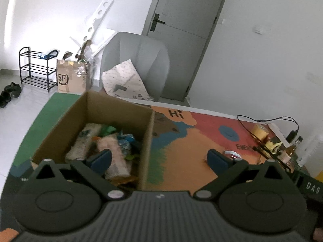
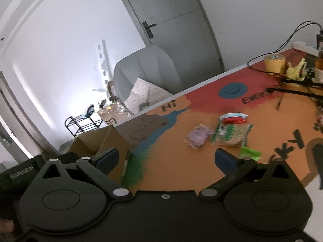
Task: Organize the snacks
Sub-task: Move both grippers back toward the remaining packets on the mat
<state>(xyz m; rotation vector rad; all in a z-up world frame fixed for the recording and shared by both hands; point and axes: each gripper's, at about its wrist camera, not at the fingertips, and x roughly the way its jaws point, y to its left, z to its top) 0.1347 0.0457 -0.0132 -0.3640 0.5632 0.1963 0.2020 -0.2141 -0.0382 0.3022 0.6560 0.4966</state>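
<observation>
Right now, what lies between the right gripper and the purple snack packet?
Only bare orange table mat lies between the open right gripper and the purple packet, seen in the right wrist view.

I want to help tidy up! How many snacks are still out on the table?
4: a purple packet, a big green-edged bag beside it, a red-and-white packet just behind that, and a bright green one nearest. More may hide outside the view.

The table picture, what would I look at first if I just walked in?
Probably the bright painted tablecloth with "Hi" and a smiley face. Next, the cardboard box at its left end, already stuffed with snack packets. Four loose snacks lie mid-table, including a green-edged packet and a purple packet, beyond the open right gripper.
</observation>
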